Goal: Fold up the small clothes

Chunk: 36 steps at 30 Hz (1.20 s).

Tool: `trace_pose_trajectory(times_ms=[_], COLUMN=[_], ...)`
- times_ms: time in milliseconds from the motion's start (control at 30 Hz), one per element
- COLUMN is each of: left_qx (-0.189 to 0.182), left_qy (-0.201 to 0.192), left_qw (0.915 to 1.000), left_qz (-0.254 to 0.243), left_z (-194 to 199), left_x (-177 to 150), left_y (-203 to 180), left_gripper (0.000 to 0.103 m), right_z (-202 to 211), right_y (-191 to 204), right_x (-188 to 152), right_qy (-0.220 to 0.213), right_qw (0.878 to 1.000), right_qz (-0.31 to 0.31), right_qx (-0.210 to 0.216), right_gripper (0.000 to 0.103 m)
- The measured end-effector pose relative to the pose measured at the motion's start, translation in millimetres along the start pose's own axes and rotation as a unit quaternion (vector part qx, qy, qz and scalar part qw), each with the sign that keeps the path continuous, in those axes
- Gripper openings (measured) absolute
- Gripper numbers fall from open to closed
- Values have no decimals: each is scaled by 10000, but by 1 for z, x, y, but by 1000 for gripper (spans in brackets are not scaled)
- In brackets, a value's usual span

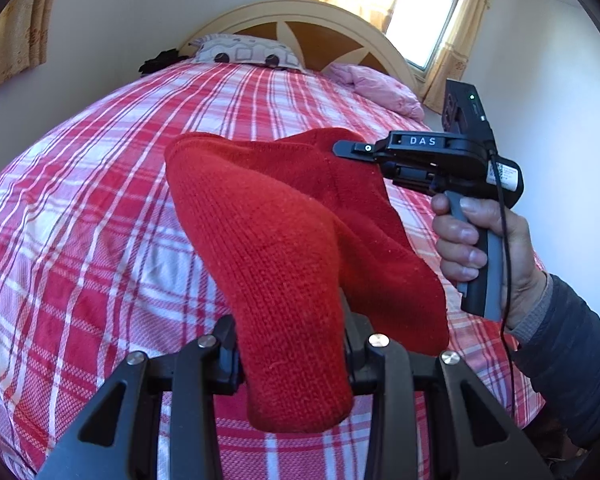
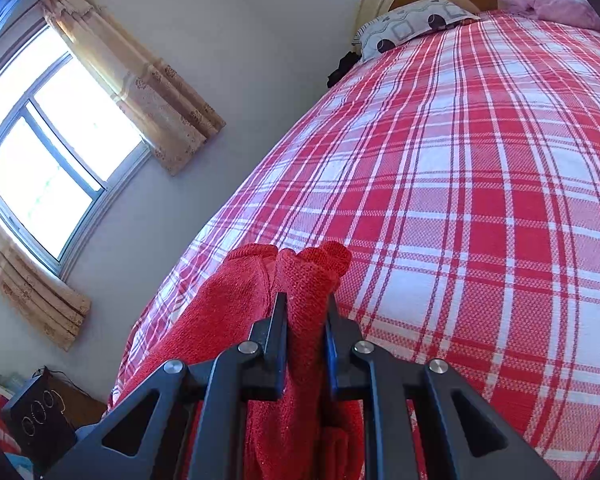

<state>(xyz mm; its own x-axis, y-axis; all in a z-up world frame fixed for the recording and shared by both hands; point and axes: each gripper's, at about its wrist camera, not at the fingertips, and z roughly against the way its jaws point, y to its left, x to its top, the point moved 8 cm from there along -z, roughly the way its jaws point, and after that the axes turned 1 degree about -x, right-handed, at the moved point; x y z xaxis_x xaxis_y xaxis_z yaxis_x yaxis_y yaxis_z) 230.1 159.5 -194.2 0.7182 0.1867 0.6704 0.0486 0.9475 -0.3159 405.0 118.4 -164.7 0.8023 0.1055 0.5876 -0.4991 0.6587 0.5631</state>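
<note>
A red knitted garment hangs above the red plaid bed, stretched between both grippers. My left gripper is shut on its near edge, and the knit bulges out between the fingers and droops below them. In the left wrist view a hand on the right holds my right gripper, which pinches the garment's far corner. In the right wrist view the right gripper is shut on a bunched fold of the red garment, which trails down to the left over the bed's edge.
A patterned pillow and a pink pillow lie by the wooden headboard. A small black item sits at the bed's far left corner. A curtained window and a black speaker are left of the bed.
</note>
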Motion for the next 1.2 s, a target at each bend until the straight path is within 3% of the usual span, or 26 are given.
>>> trace_pose_trajectory(times_ms=[633, 900, 1100, 1200], left_qx=[-64, -1, 91, 110], left_qy=[252, 271, 312, 302], left_qw=[9993, 9992, 9989, 9988], left_qz=[286, 296, 324, 367], left_z=[-10, -12, -18, -19], left_x=[-39, -39, -35, -35], left_y=[24, 22, 22, 23], left_gripper=[38, 42, 47, 48], right_z=[-35, -36, -17, 11], right_y=[-37, -44, -20, -9], right_x=[-22, -28, -36, -48], right_qy=[470, 585, 521, 390], right_qw=[9980, 9962, 9933, 9955], right_qz=[-302, -276, 455, 440], right_qx=[-292, -580, -930, -740], right_gripper=[17, 18, 23, 32])
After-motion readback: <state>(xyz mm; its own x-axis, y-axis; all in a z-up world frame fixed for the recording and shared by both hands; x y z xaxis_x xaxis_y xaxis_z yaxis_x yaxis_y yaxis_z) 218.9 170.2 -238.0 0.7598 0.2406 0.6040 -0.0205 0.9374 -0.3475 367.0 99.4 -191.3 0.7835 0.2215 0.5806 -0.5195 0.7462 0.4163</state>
